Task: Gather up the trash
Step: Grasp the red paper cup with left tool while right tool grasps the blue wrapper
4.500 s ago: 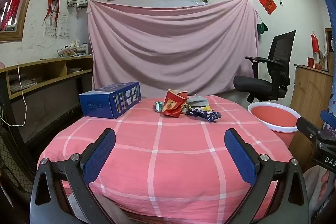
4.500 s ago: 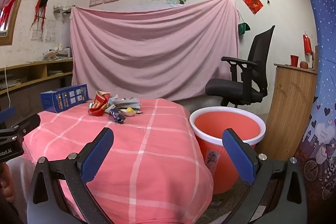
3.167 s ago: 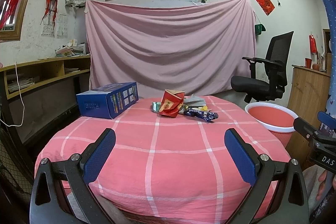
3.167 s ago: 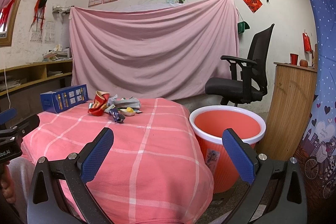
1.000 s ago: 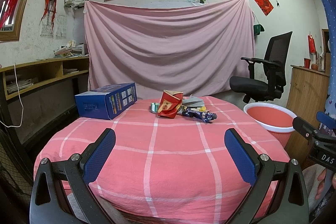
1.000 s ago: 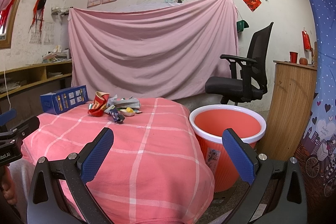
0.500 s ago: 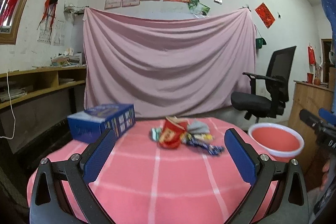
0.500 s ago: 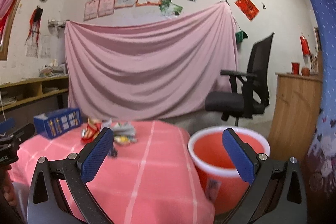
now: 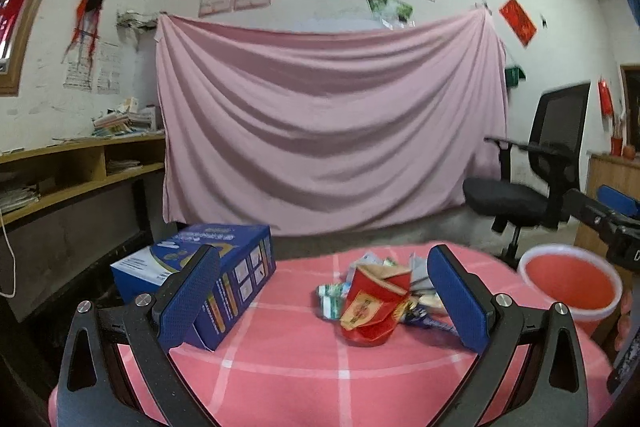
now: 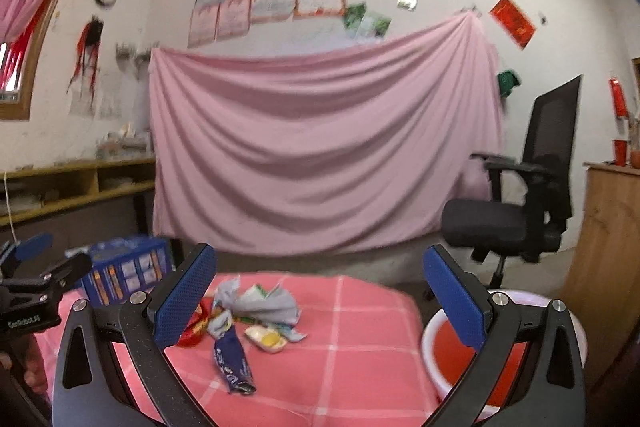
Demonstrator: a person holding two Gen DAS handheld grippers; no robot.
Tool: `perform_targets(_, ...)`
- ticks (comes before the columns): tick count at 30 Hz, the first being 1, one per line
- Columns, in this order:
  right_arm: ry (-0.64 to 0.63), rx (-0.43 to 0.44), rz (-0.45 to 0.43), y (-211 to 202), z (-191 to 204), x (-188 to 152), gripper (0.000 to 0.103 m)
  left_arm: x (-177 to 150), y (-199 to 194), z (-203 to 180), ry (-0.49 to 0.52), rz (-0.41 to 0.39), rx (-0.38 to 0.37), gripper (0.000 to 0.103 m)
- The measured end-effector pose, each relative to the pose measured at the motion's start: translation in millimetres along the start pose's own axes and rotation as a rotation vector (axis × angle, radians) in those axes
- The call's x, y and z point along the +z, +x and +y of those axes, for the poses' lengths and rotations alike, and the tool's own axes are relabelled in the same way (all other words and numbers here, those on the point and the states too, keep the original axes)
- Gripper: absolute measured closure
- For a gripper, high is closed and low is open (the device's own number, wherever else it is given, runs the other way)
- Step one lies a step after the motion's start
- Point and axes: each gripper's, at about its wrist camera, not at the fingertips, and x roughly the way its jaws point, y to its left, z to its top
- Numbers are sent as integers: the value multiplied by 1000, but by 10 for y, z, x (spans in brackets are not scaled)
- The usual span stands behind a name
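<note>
Blue box [image 9: 208,279] beside wrappers [image 10: 256,311]; bucket [image 9: 568,283] near table

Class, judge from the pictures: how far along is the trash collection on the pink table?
Nothing looks collected: the visible inside of the red bin looks bare. In hand: nothing; the left gripper and right gripper are open above the table. Left: the red carton, blue wrapper and other scraps.
</note>
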Motion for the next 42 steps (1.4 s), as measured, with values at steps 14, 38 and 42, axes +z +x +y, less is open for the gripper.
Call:
perform_targets(14, -44, 201, 377, 664, 234, -332, 33, -365, 754, -17, 35, 357, -182, 27)
perform_targets(38, -40, 347, 692, 1237, 320, -635, 88, -268, 1335, -92, 65, 641, -279, 37)
perform_targets(42, -6, 350, 686, 1197, 216, -633, 89, -273, 1399, -149, 90, 660, -258, 37)
